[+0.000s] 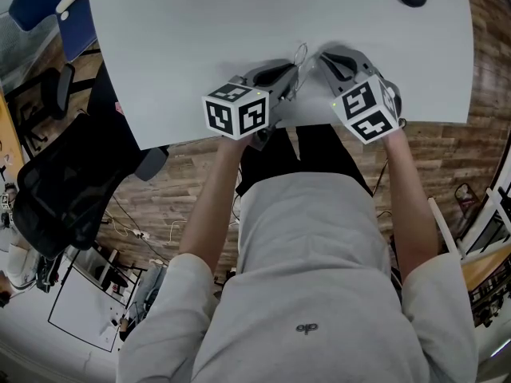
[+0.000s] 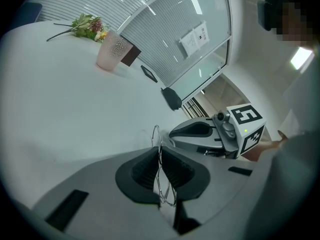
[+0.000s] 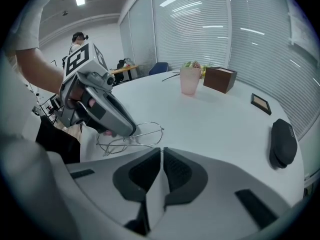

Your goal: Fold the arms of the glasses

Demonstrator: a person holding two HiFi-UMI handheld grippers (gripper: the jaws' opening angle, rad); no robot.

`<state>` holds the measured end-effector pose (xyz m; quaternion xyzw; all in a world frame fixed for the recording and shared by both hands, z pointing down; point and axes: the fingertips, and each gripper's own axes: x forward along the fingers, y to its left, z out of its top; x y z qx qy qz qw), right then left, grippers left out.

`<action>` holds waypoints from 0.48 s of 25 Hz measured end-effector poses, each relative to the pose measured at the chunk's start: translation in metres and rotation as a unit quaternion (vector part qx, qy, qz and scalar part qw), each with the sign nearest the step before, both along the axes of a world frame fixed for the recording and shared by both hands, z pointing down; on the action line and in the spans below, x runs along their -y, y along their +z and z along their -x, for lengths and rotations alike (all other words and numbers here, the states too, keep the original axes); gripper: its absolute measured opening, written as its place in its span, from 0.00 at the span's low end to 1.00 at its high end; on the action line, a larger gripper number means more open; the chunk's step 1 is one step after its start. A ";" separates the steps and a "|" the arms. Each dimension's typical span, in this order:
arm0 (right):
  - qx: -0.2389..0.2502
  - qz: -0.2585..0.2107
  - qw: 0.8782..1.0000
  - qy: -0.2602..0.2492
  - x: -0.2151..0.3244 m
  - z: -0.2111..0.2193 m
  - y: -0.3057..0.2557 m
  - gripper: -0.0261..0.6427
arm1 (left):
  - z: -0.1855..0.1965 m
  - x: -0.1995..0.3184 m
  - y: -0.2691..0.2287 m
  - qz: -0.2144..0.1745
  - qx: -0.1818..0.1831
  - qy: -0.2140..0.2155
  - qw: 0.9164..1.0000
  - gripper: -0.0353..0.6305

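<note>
The thin silver wire glasses (image 3: 131,138) sit low over the white round table (image 1: 279,14), near its edge. The left hand-held gripper (image 2: 161,154) pinches their frame tight. The right hand-held gripper (image 3: 161,151) is just beside them, jaws almost together, with nothing showing between them. Folding looks under way, not finished. The wires are so thin, and partly hidden, that I cannot tell which arms are folded.
</note>
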<state>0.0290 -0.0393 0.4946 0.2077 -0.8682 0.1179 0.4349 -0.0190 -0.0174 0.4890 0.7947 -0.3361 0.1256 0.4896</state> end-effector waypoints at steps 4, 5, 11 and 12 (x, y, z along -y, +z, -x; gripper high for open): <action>0.005 0.003 1.000 0.003 0.001 0.004 0.000 0.08 | -0.002 0.001 0.000 0.001 -0.001 0.002 1.000 0.10; 0.007 0.004 1.000 0.003 0.001 0.005 0.000 0.08 | -0.003 0.001 0.001 0.002 -0.001 0.003 1.000 0.10; 0.018 0.008 1.000 0.008 0.003 0.011 -0.002 0.08 | -0.005 0.003 0.001 0.004 0.000 0.008 1.000 0.10; 0.018 0.009 1.000 0.010 0.003 0.012 -0.002 0.08 | -0.006 0.002 0.001 0.004 0.000 0.009 1.000 0.10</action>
